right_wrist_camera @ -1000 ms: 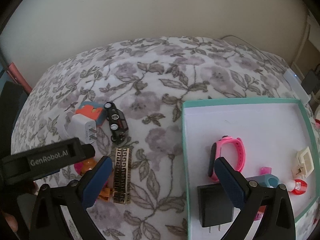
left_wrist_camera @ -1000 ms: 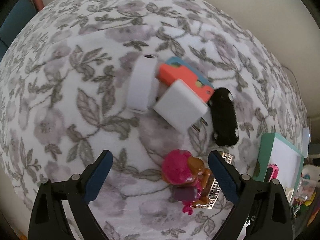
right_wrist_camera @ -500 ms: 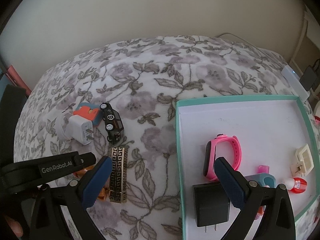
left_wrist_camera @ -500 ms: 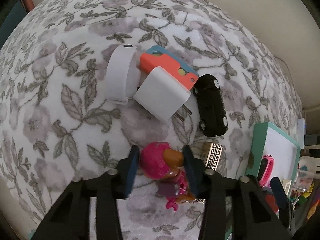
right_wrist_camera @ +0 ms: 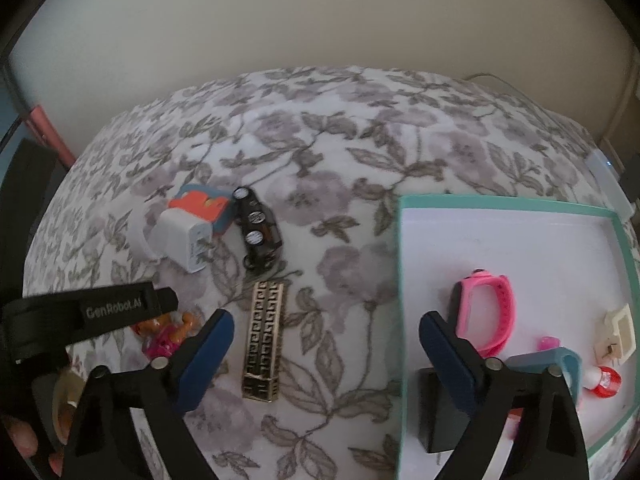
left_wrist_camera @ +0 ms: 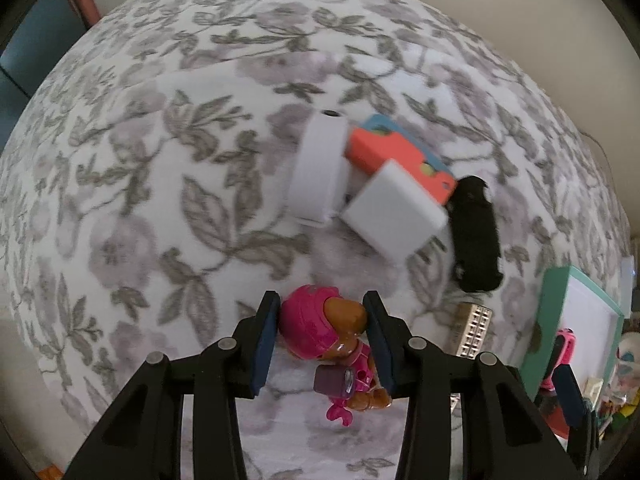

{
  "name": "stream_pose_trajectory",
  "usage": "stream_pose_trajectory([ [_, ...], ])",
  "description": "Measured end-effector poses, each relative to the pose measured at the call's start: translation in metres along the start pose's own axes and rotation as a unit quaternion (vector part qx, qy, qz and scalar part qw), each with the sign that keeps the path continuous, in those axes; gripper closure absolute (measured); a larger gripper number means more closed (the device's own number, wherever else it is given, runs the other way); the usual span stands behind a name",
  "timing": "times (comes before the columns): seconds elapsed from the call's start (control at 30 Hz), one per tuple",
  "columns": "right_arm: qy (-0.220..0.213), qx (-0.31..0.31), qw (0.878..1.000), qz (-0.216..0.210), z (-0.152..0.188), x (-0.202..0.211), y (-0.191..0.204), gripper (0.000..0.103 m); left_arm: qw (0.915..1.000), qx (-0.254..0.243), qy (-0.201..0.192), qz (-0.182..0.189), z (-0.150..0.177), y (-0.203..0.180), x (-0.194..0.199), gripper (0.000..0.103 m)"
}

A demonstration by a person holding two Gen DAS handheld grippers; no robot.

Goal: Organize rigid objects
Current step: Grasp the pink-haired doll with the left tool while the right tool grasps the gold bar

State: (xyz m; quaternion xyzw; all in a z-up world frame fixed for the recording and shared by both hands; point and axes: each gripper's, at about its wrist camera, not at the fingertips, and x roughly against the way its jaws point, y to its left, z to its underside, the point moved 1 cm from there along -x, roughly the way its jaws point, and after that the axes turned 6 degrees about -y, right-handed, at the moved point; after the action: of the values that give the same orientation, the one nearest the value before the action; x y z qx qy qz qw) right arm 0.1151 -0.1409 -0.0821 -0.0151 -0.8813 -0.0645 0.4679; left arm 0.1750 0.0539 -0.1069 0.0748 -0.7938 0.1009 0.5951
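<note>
The left wrist view showed the left gripper (left_wrist_camera: 322,334) pointing steeply down at the flowered cloth (left_wrist_camera: 132,184), its blue pads (left_wrist_camera: 265,340) pressed against either side of the pink-helmeted toy figure (left_wrist_camera: 320,330) at lower centre; its jaws had just closed in on that toy. Above it, a white band (left_wrist_camera: 318,176), an orange-and-blue block (left_wrist_camera: 400,160), a white charger (left_wrist_camera: 394,216) and a black toy car (left_wrist_camera: 478,236) clustered together, blurred. A gold patterned bar (left_wrist_camera: 472,332) lay at the right, partly hidden behind the right-hand finger.

The right wrist view gave what the first could not: the whole teal-rimmed tray (right_wrist_camera: 404,280) filling the right of the frame, holding a pink watch band (right_wrist_camera: 486,312), a black adapter (right_wrist_camera: 440,412), a blue band (right_wrist_camera: 560,364), a cream clip (right_wrist_camera: 618,332) and a small red-and-white piece (right_wrist_camera: 604,378). The car's windows showed sharply there, and the gold bar lay in full at centre. At lower left the other tool's black body covered most of the toy, with only its orange and pink legs visible.

The right gripper (right_wrist_camera: 326,334) hung tilted downward with its jaws spread wide and nothing between them; they had just been narrowing slightly. One finger stood over the cloth, the other over the tray's near corner. Fingertips (right_wrist_camera: 20,440) of a hand showed at the bottom left edge.
</note>
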Motion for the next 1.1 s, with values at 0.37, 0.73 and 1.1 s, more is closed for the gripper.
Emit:
stream_pose_trajectory([
  [0.37, -0.004, 0.042, 0.999, 0.027, 0.004, -0.002, 0.015, 0.021, 0.9997, -0.002, -0.004, -0.023, -0.007, 0.011, -0.004, 0.059],
  [0.73, 0.021, 0.070, 0.997, 0.007, 0.013, -0.016, 0.033, 0.032, 0.9996, 0.002, 0.016, -0.023, 0.001, 0.003, -0.024, 0.059],
  [1.1, 0.042, 0.080, 0.996, 0.012, 0.025, -0.032, 0.040, 0.043, 0.9994, -0.004, 0.014, -0.030, 0.000, -0.002, -0.029, 0.059],
])
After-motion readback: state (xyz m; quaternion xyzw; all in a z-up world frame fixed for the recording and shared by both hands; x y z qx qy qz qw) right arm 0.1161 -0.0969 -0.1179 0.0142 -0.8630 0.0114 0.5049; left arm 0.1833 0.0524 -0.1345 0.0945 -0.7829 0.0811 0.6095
